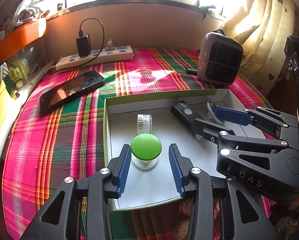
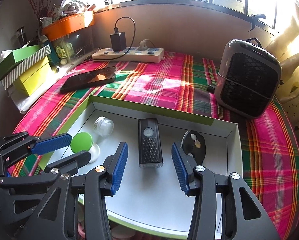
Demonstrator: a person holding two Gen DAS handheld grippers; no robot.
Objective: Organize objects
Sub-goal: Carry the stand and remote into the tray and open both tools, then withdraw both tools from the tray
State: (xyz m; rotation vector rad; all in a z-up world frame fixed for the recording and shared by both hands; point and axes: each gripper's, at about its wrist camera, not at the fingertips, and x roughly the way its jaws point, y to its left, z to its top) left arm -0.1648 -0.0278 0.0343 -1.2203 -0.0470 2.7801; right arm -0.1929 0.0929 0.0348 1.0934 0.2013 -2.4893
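A shallow white box with green rim (image 1: 107, 132) (image 2: 149, 107) lies on the plaid cloth. In it stand a green-lidded jar (image 1: 146, 151) (image 2: 81, 142), a small clear jar on its side (image 1: 144, 123) (image 2: 103, 128), a black bike light (image 1: 186, 114) (image 2: 150, 143) and a black round disc (image 2: 194, 146). My left gripper (image 1: 149, 161) (image 2: 69, 149) is open with its pads on either side of the green-lidded jar, the left pad touching or nearly touching it. My right gripper (image 2: 149, 164) (image 1: 215, 118) is open around the near end of the bike light.
A black phone (image 1: 71, 90) (image 2: 89, 79) lies left of the box. A power strip with charger (image 1: 95, 57) (image 2: 129, 54) sits at the back. A grey heater (image 1: 219, 57) (image 2: 247, 78) stands at the right. Stacked boxes (image 2: 23, 68) crowd the left edge.
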